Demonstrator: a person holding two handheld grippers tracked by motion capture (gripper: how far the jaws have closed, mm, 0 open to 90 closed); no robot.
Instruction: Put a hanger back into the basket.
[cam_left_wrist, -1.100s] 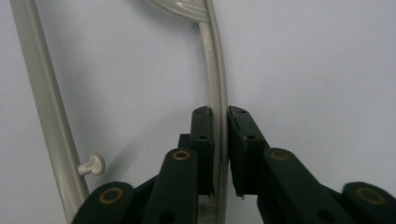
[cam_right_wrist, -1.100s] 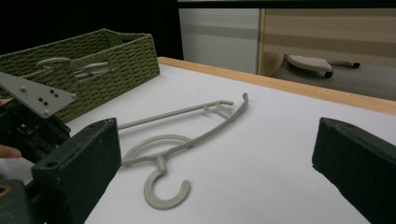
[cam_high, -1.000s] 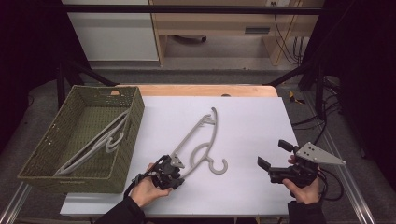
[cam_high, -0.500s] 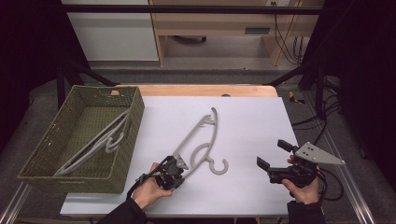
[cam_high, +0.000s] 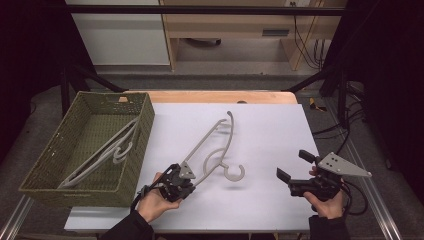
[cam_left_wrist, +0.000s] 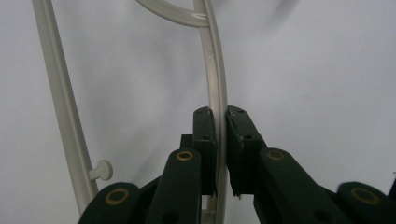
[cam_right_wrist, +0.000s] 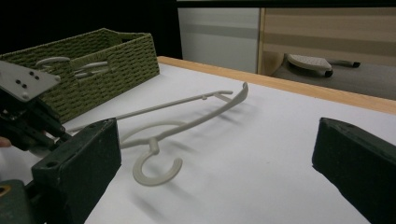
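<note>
Lifting the hanger (cam_high: 215, 145) off the worktop (cam_high: 270, 130) comes next: the left tool (cam_left_wrist: 219, 140) has just clamped one arm near its end, so raise it level toward the basket (cam_high: 50, 177); the right tool (cam_high: 292, 172), jaws wide and empty, can steady the hook

— What have we got?
— We see a pale grey plastic hanger (cam_high: 212, 145) on the white desk (cam_high: 270, 135), lying slantwise, its open hook (cam_high: 234, 173) toward our near edge.
— And its lower end?
— Clamped in our left gripper (cam_high: 186, 176), raised slightly off the desk.
</note>
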